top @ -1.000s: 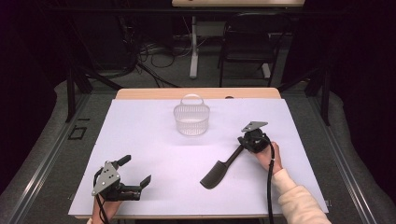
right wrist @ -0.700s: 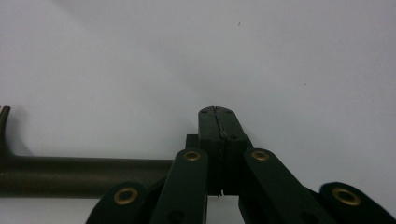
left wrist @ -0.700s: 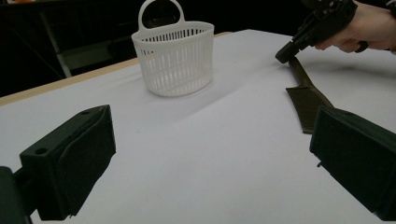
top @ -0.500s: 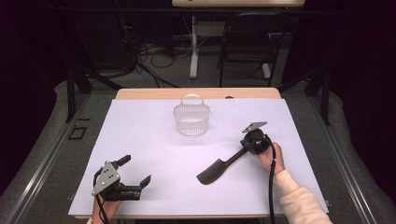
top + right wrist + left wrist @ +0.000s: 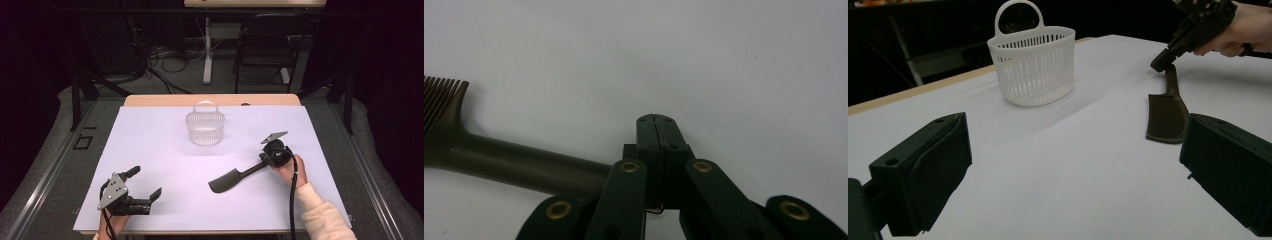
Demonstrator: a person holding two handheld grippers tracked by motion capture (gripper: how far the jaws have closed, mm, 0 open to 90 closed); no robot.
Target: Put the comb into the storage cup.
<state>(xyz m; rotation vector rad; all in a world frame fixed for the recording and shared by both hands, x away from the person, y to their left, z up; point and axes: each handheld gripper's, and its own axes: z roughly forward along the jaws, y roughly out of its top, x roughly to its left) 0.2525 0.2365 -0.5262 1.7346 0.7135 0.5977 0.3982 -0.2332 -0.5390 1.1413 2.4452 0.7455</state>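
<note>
High view, comb: the dark comb lies flat on the white table, right of the middle. Its long axis runs on a diagonal, with the broad toothed head at the near-left end and the slim handle rising to the far right.
High view, right gripper: the right gripper sits at the comb's handle end and points down-left along the same diagonal. The person's right hand is wrapped round its body.
High view, left gripper: the left gripper is near the front left corner of the table, well apart from the comb, held by the left hand.
High view, basket: a white slatted basket with a loop handle stands upright toward the far middle of the table, apart from both grippers.
Left gripper view, jaws: the left gripper has its two black jaws spread wide with bare table between them, gripping nothing.
Left gripper view, extras: the comb has its head toward the camera and its handle running away to the right gripper, whose tip is at the handle's end. Whether the tip touches the handle is unclear. The basket shows its vertical slots, and the right hand shows at the top corner.
Right gripper view, jaws: the right gripper has its jaws pressed together to a thin seam, with nothing seen between them.
Right gripper view, extras: the comb shows fine teeth at the upper left edge. Its handle slants down under the left link of the gripper, beside the closed tips, where its end is hidden.
</note>
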